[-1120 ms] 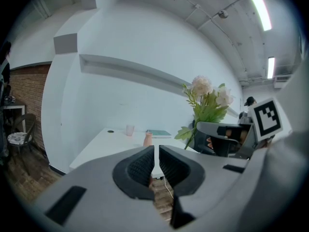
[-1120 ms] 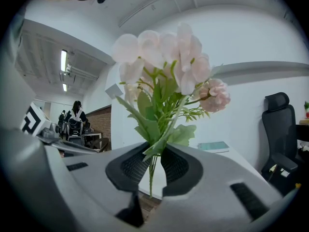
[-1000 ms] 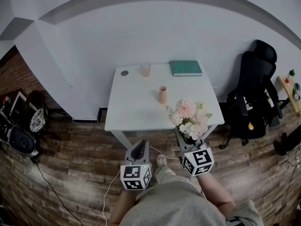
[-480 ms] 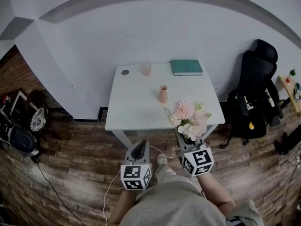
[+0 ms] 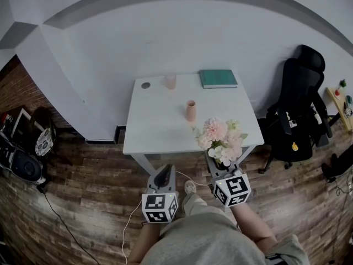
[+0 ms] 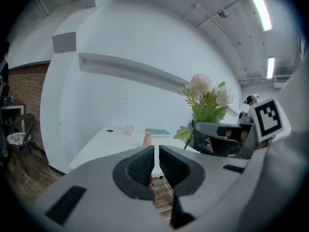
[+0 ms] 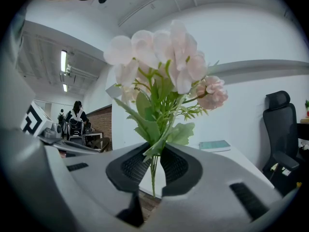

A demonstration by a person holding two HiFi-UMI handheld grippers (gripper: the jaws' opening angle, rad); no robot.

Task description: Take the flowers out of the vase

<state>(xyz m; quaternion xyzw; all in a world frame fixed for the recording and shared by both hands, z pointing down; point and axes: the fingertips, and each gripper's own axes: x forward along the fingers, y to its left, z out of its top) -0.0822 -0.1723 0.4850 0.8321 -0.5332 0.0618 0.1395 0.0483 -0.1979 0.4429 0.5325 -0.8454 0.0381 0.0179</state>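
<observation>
Head view: right gripper level, clamping flowers; left gripper closed (empty)

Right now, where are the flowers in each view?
Head view: flowers right of centre, low.
Left gripper view: flowers right of centre.
Right gripper view: flowers centre, stems between the jaws.
Shared landmark: green book.

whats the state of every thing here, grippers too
right gripper: shut on the flowers
left gripper: shut, empty
flowers: upright, out of the vase
vase: upright on the table, no flowers in it
glass: upright
book: closed, lying flat
</observation>
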